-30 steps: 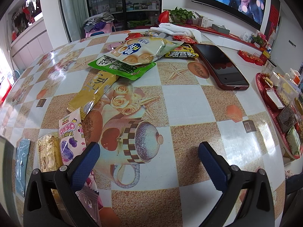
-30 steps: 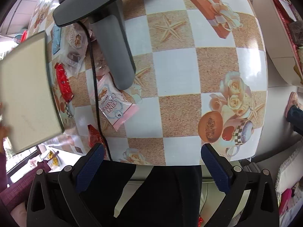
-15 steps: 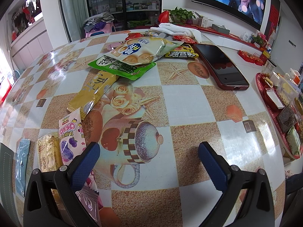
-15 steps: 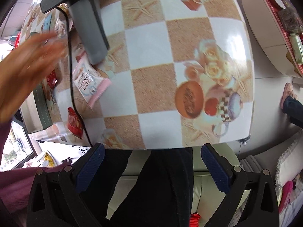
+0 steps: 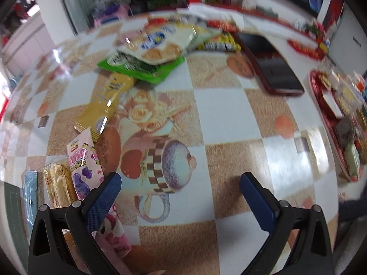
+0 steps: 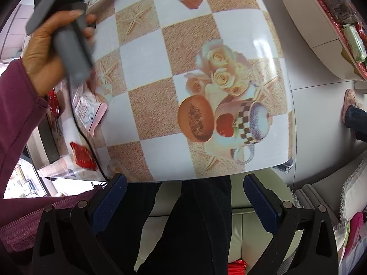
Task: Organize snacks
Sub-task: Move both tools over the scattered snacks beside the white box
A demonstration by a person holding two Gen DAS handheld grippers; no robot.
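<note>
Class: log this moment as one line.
left gripper: open, empty | right gripper: open, empty | snacks: on table | hand: grasping left handle

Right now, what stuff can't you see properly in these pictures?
- Left wrist view: the words on the white biscuit bag are smeared by motion blur.
- Left wrist view: the pink snack packet is partly hidden behind the left gripper.
- Right wrist view: the red tray is cut off by the frame edge.
</note>
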